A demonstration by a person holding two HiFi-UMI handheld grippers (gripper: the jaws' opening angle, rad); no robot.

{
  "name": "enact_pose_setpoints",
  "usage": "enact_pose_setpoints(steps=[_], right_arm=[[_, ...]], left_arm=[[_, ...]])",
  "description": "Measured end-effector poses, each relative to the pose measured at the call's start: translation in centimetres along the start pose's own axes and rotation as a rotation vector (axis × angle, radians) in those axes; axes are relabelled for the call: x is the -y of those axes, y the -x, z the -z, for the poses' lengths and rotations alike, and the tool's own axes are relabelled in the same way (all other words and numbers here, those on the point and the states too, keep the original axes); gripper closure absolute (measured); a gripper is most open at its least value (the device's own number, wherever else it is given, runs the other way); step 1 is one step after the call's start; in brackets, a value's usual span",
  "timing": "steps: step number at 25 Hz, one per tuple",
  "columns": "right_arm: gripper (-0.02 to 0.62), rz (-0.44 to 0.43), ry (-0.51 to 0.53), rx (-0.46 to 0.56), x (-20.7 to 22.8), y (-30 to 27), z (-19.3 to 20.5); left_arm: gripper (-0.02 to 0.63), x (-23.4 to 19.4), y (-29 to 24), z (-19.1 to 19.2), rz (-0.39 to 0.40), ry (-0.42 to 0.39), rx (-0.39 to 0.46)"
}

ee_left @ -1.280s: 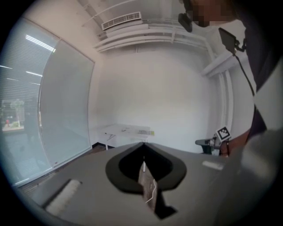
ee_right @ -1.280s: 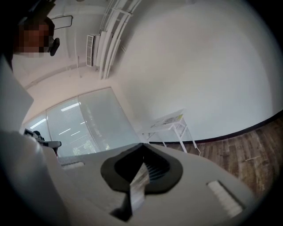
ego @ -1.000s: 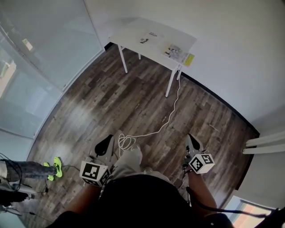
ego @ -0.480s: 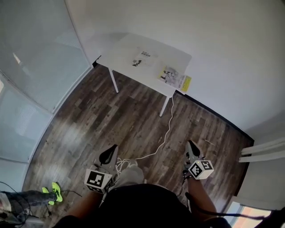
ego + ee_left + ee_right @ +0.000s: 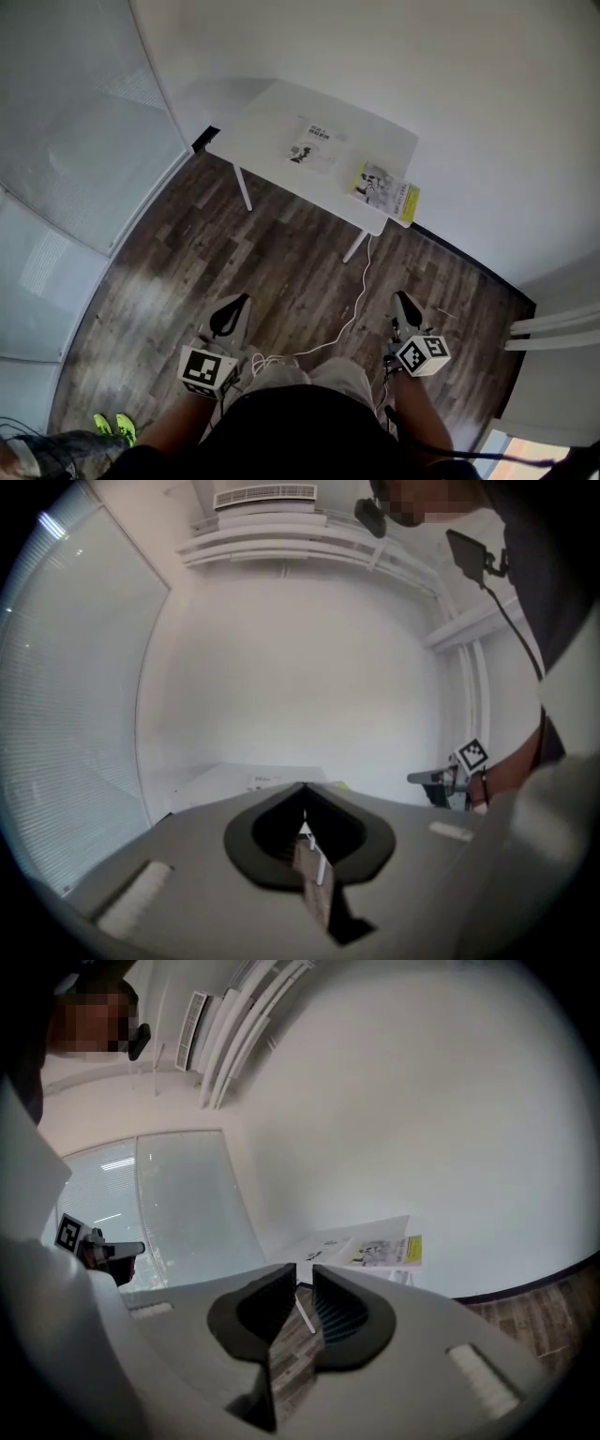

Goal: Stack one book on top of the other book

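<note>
**Both books lie far ahead on the bench, and the right tongs are nearer the yellow one**

The two books lie flat on the white bench (image 5: 267, 108), which stands by the wall, well apart from the person. The white book (image 5: 314, 146) is near the middle of the bench. The yellow book (image 5: 384, 187) is at the bench's right end, close to its front edge. A strip of bare bench shows between them, so they are not stacked yet. The yellow book's long side seems to run along the bench's front edge.

The left tongs (image 5: 236, 309) and the right tongs (image 5: 403, 305) both point toward the bench from over the wood floor (image 5: 281, 244). The left tongs are pressed together with nothing in them. The right tongs have just been opening and now stand a little apart, with nothing between them.

The yellow book is almost straight ahead of the right tongs, so I think that hand has the shorter way to it. The white book is more on the left tongs' side of the bench
</note>
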State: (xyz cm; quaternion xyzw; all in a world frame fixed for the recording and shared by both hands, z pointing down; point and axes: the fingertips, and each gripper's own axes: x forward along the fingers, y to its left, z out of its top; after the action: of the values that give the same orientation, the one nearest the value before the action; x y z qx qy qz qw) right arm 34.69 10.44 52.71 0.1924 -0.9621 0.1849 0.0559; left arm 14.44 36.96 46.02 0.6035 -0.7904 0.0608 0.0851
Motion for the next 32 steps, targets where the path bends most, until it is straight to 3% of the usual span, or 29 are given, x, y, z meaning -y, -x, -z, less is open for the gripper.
enact_pose_setpoints(steps=[3, 8, 12, 25, 32], right_arm=[[0.537, 0.013, -0.02, 0.007, -0.3, -0.6, -0.3], [0.537, 0.038, -0.039, 0.022, 0.5, -2.8, -0.3], [0.537, 0.065, -0.005, 0.056, 0.7, -5.1, -1.0], [0.537, 0.058, -0.031, 0.004, 6.1, -18.0, -5.3], [0.537, 0.025, -0.068, 0.015, 9.5, -26.2, -7.0]], left_arm=[[0.6, -1.7, -0.6, 0.5, -0.011, 0.026, -0.015], [0.6, -1.5, -2.5, 1.1, 0.041, 0.013, -0.025], [0.6, -3.2, -3.7, 1.6, 0.011, 0.042, -0.03], [0.6, -10.5, -14.4, -2.9, -0.049, 0.081, -0.029], [0.6, -14.4, -21.2, -5.7, -0.092, 0.036, -0.052]])
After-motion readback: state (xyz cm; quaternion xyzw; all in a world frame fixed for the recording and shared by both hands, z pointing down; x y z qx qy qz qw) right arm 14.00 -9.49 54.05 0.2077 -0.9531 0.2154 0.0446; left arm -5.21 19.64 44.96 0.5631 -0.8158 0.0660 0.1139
